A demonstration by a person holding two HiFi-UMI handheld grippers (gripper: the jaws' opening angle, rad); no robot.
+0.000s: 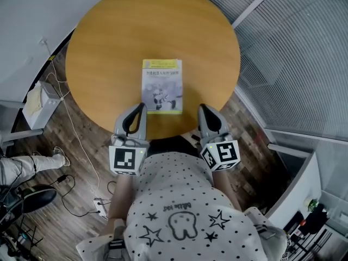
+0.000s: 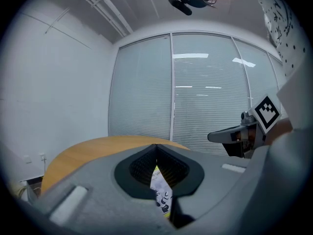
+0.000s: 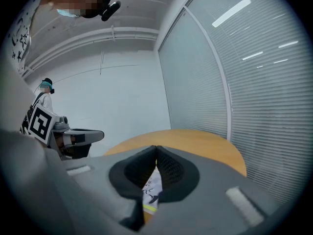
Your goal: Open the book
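A closed book (image 1: 161,86) with a yellow-and-white cover lies flat on the round wooden table (image 1: 109,42), towards the near edge. My left gripper (image 1: 142,107) hovers over the table edge just left of the book's near corner, its tips together and empty. At the same depth, my right gripper (image 1: 202,109) sits right of the book, also shut with nothing in it. In the left gripper view the book (image 2: 161,195) shows through the loop below the joined tips (image 2: 156,146). The right gripper view shows the book (image 3: 151,191) below its own tips (image 3: 156,148).
A glass wall with blinds (image 1: 293,53) curves round the table's right side. On the floor at left are a white box (image 1: 39,103), cables and a power strip (image 1: 100,204), plus another person's leg (image 1: 27,165). The other gripper (image 2: 234,135) shows at right in the left gripper view.
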